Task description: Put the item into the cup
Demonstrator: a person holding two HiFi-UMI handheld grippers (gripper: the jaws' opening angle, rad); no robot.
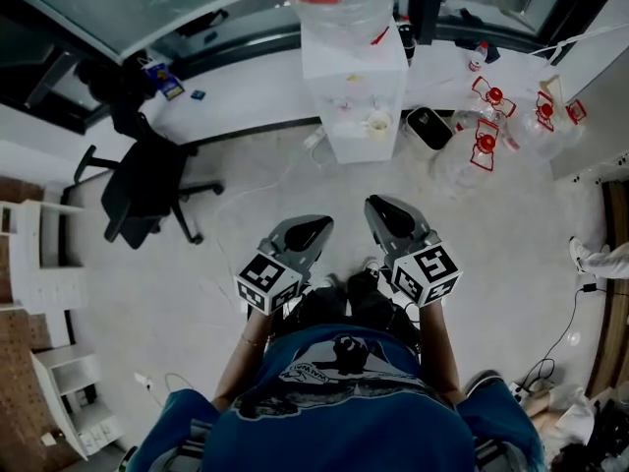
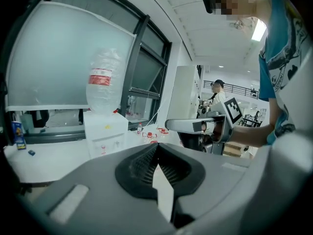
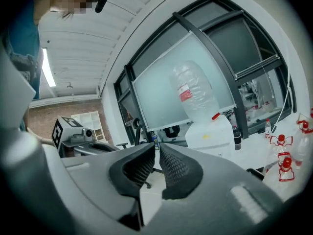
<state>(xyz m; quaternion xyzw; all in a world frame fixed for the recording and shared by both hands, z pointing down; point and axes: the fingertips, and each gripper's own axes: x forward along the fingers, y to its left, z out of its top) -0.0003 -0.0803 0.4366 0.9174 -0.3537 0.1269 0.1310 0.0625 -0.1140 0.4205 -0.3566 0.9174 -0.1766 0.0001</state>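
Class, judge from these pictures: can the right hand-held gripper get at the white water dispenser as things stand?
Probably not yet. The right hand-held gripper is held close to the person's body, while the water dispenser stands well ahead across the floor. Nothing seems to block the way; stepping forward should do it.
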